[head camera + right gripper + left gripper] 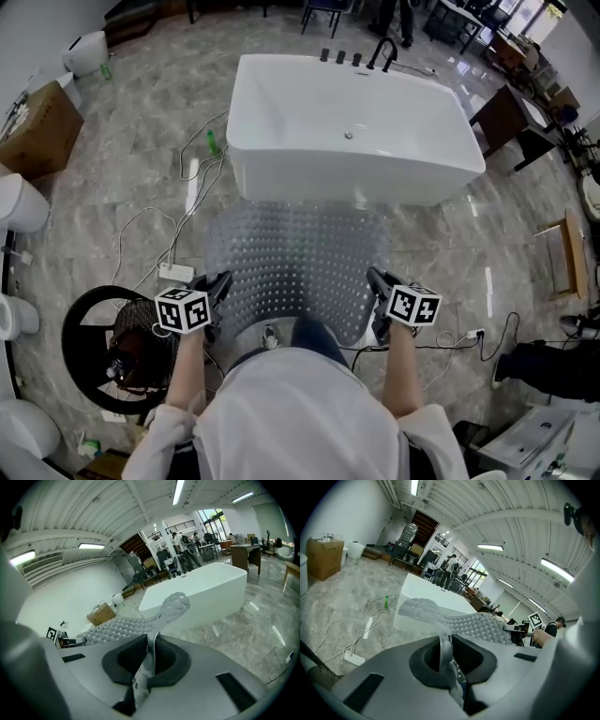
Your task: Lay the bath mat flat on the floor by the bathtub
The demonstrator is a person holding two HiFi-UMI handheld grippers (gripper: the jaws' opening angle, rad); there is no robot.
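Though clear, the bath mat [295, 262] is studded with bumps.

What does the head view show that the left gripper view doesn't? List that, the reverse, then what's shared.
Head view only: the wooden frame at far right and the marker cube on the left gripper. Left gripper view only: ceiling lights and its jaws clamped on the bath mat edge. Both: mat, bathtub, cardboard box, green bottle.
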